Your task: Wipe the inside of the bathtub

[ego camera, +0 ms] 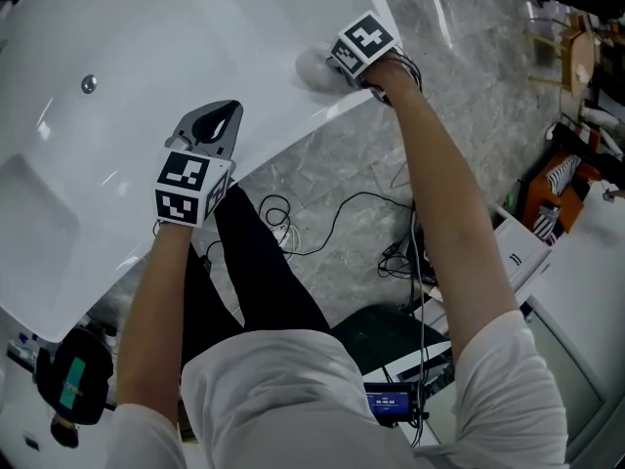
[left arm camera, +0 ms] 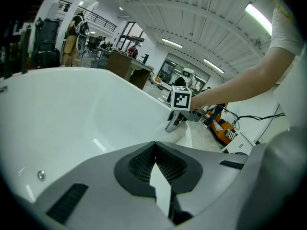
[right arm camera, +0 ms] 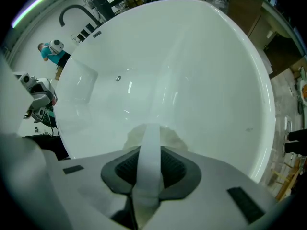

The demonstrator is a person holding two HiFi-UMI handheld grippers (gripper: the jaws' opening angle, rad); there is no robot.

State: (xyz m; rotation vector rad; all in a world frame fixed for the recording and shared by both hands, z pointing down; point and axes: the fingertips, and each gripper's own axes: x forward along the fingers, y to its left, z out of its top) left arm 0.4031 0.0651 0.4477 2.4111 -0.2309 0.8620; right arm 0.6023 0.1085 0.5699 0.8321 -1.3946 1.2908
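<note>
White gloss shell of the bathtub (ego camera: 146, 37) across the upper left of the head view, with a small metal fitting (ego camera: 89, 84) on its floor. Right gripper (ego camera: 334, 64) out at the tub's far end, just inside the near rim, jaws pinched hard on a white cloth (ego camera: 312, 66). Seen from the right gripper view: a strip of that cloth (right arm camera: 149, 147) running up between the jaws, the wad bunched beyond the tips and lying against the inner wall below the rim. Left gripper (ego camera: 223, 123) poised over the rim closer to the body, jaws drawn together tip to tip with nothing between them, only tub surface showing through the slot behind the tips. Contact with the rim not determinable. Judged step: a wiping stroke along the inner wall, with the wide basin and the fitting area probably yet to cover. No visible soil or streaks, so progress hard to gauge. For a clean pass: press the wad flat, not the jaw tips, against the curve; sweep in long overlapping strokes from rim down toward the floor; tilt the wrist with the wall's curve to hold contact. Likely slick surface, so firm pressure and a secure pinch on the cloth. Use the left gripper as a brace at the rim when reaching deeper.
</note>
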